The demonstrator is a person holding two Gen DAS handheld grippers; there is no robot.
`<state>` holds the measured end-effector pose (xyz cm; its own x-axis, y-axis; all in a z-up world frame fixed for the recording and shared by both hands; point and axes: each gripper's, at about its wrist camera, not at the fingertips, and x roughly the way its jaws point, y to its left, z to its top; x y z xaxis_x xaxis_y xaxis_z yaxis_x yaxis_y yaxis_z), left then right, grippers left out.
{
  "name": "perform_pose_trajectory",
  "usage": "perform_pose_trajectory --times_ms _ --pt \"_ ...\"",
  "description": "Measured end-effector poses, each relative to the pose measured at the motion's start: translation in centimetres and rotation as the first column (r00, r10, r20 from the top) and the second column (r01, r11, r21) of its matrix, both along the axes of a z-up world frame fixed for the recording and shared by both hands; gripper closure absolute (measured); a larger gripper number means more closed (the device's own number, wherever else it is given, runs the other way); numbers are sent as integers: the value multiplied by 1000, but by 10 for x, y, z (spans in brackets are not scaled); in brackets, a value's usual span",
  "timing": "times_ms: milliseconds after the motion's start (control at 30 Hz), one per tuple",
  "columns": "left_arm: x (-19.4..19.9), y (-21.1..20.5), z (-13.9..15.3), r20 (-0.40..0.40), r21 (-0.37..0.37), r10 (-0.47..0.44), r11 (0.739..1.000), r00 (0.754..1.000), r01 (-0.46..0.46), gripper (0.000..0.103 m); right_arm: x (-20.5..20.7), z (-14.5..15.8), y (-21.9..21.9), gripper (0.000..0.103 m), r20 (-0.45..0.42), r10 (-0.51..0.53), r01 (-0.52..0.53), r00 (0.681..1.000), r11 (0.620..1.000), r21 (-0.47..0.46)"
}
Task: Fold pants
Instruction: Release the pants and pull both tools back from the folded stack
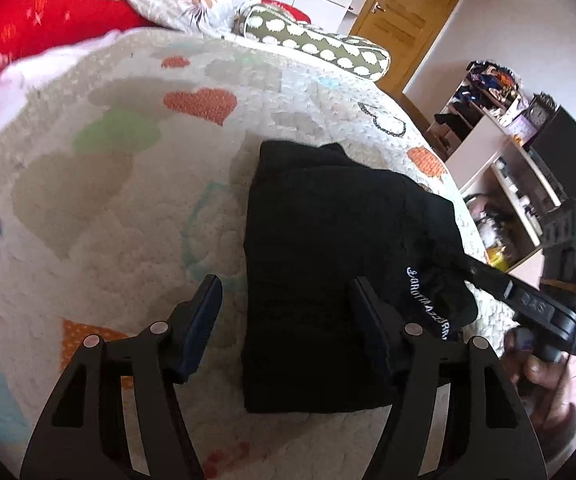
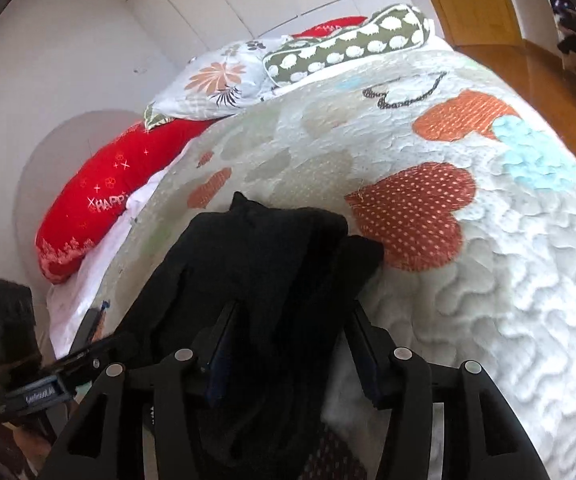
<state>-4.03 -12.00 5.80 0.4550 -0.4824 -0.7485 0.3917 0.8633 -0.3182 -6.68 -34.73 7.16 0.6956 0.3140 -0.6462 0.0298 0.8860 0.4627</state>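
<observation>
Black pants [image 1: 327, 248] lie folded into a thick block on the quilted bedspread [image 1: 128, 200], white lettering showing at the bunched right end. My left gripper [image 1: 288, 316] is open just above them. Its left finger is over bare quilt, its right finger over the cloth, and the block's left edge runs between the two. My right gripper [image 2: 293, 336] stands open over the other end of the pants [image 2: 256, 256], with black cloth lying loose between its fingers. In the left wrist view one of its fingers [image 1: 487, 278] rests on the bunched end.
A red cushion [image 2: 100, 200], a floral pillow [image 2: 216, 80] and a green dotted bolster [image 2: 347, 48] lie at the bed's head. The bed edge runs close to the right of the pants, with shelves [image 1: 499, 152] and a wooden door [image 1: 407, 12] beyond. A hand [image 1: 539, 376] holds the right gripper.
</observation>
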Motion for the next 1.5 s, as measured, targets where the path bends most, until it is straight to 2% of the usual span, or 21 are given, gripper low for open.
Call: perform_pose_trajectory --times_ms 67,200,267,467,700,867,1000,1200,1500 --pt "-4 2 8 19 -6 -6 1000 1000 6 36 -9 5 0 52 18 -1 1 1000 1000 27" --pt "-5 4 16 53 21 -1 1000 999 0 36 -18 -2 -11 50 18 -42 38 999 985 170" --pt "-2 5 17 56 44 4 999 998 -7 36 -18 -6 -8 47 -5 -49 49 999 982 182" --pt "4 6 13 58 80 19 997 998 -23 36 -21 -5 -1 42 -12 -46 47 999 989 140" --pt "8 -1 9 71 121 23 992 997 -31 36 -29 20 13 42 51 -74 75 996 997 -7" --pt "6 -9 6 90 142 28 989 996 -40 36 -31 34 35 42 88 -28 37 996 994 -101" --pt "2 -10 4 91 140 32 989 995 -45 36 -34 33 48 42 93 13 -3 996 995 -99" --pt "-3 -7 9 88 127 37 991 995 -48 36 -41 32 46 42 83 0 8 997 995 -97" --pt "-27 -16 23 162 150 60 985 985 -85 36 -54 45 56 42 109 -36 55 993 982 -179"
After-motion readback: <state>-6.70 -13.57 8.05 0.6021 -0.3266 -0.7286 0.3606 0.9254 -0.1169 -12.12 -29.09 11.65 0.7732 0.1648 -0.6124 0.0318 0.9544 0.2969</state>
